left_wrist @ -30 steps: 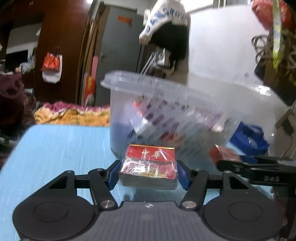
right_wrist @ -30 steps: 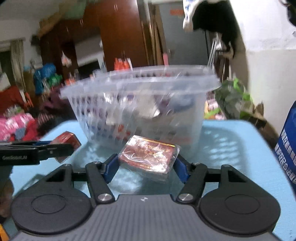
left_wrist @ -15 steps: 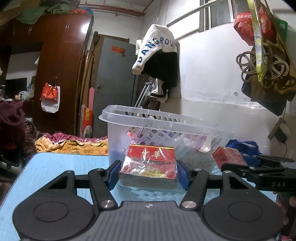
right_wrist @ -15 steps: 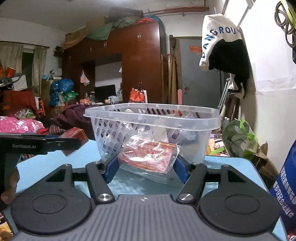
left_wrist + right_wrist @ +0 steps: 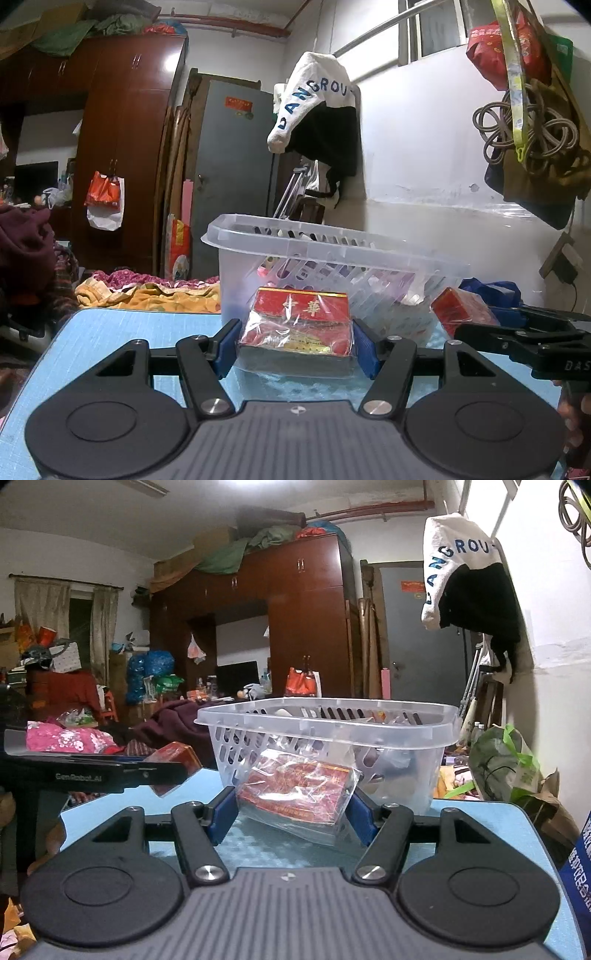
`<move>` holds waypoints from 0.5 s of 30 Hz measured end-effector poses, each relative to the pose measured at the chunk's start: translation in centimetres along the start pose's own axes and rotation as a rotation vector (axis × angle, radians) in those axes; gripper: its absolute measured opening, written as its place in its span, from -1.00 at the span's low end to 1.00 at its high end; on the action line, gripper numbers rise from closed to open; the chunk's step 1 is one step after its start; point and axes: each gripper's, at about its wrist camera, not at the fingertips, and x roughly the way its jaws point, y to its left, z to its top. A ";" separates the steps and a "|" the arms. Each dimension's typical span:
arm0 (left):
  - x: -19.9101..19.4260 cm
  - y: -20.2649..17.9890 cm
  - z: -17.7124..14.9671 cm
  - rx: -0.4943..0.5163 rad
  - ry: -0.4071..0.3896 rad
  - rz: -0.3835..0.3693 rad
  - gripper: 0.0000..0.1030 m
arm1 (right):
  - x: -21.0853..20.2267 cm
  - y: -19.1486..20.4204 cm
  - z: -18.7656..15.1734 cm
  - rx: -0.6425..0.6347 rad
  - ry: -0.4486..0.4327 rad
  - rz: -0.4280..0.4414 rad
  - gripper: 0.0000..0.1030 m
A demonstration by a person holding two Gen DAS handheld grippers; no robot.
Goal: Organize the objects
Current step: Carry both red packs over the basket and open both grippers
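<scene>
Left side first: the left gripper (image 5: 295, 343) sits low over the blue table (image 5: 122, 328), jaws part-way open and clamped on a red cigarette pack (image 5: 299, 332) in clear wrap. The pack sits square between the blue pads (image 5: 225, 347), gold-lettered face up toward the camera, both pads pressed against its short ends. Straight ahead of it, just beyond the pack, stands the clear plastic basket (image 5: 280, 240) on the table, slotted walls, assorted small items inside that I can't make out.

Moving across, at the right edge of that view, the other gripper comes in side-on, holding a second red pack (image 5: 461, 310) beside the basket.

Now the right wrist view: the left gripper appears at far left with its pack. In the middle, the right gripper (image 5: 291, 808) is also about half open and closed on the second red pack (image 5: 295, 794), which is tilted, right end lower, wrap crinkled, pads touching both ends. The basket (image 5: 332, 720) stands directly behind it, near the table's far side. A blue bag (image 5: 576, 867) peeks in at the far right.
</scene>
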 end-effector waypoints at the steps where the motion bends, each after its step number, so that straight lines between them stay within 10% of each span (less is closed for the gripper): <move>1: 0.0 0.0 0.0 0.000 -0.001 0.001 0.28 | 0.0 0.0 0.0 0.000 -0.001 0.002 0.29; 15: -2.1 -0.2 0.6 0.011 -0.105 -0.026 0.28 | -1.3 -0.3 0.4 0.041 -0.058 0.087 0.29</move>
